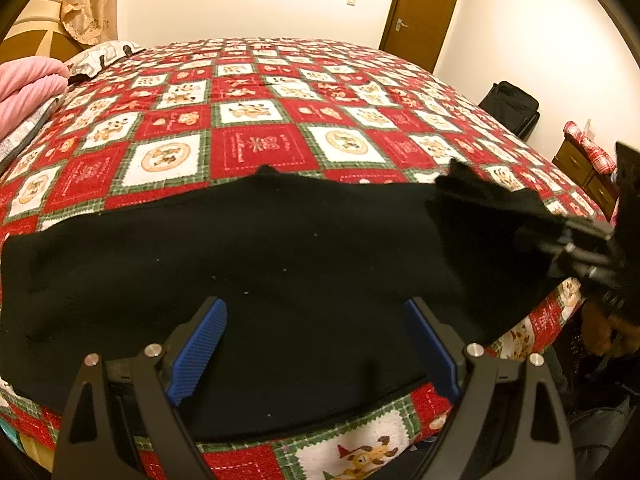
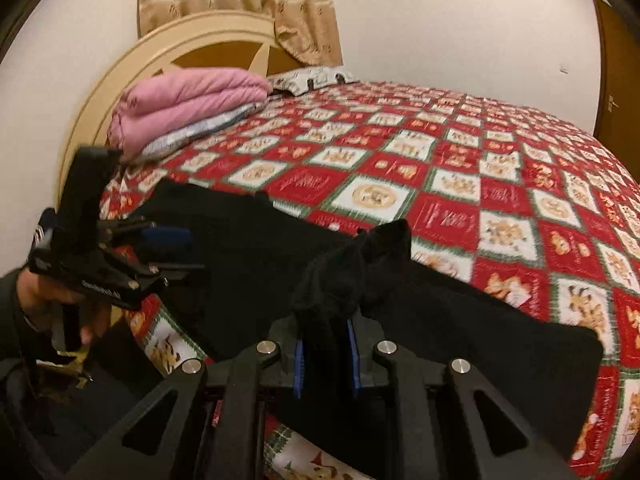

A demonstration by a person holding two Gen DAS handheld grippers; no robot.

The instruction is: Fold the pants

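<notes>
The left tool [image 1: 316,344] is released, its two blue ribbed pads spread wide over the near part of the black fabric pants [image 1: 248,264] with nothing between them; in the right wrist view the same left tool [image 2: 168,248] shows at the left, held in a hand and pointing in over the end of the pants [image 2: 248,248]. The right tool [image 2: 325,354] is clenched on a bunched fold of the black pants, which rises from between its blue pads [image 2: 298,364] into a crumpled peak. In the left wrist view the right tool [image 1: 560,240] enters from the right edge, blurred, with that raised bunch of cloth at its tip. The rest of the pants lies spread flat along the near edge of the bed, on a quilted bedspread of red and white squares with bear prints and green borders [image 1: 256,120]. Farther back, near the cream arched headboard [image 2: 132,64], a folded pink quilt [image 2: 188,100] sits on a grey patterned layer, with a white patterned pillow [image 2: 312,78] beside it. A beige curtain [image 2: 240,0] hangs above the headboard, and a brown wooden door [image 1: 420,12] stands in the far wall.
</notes>
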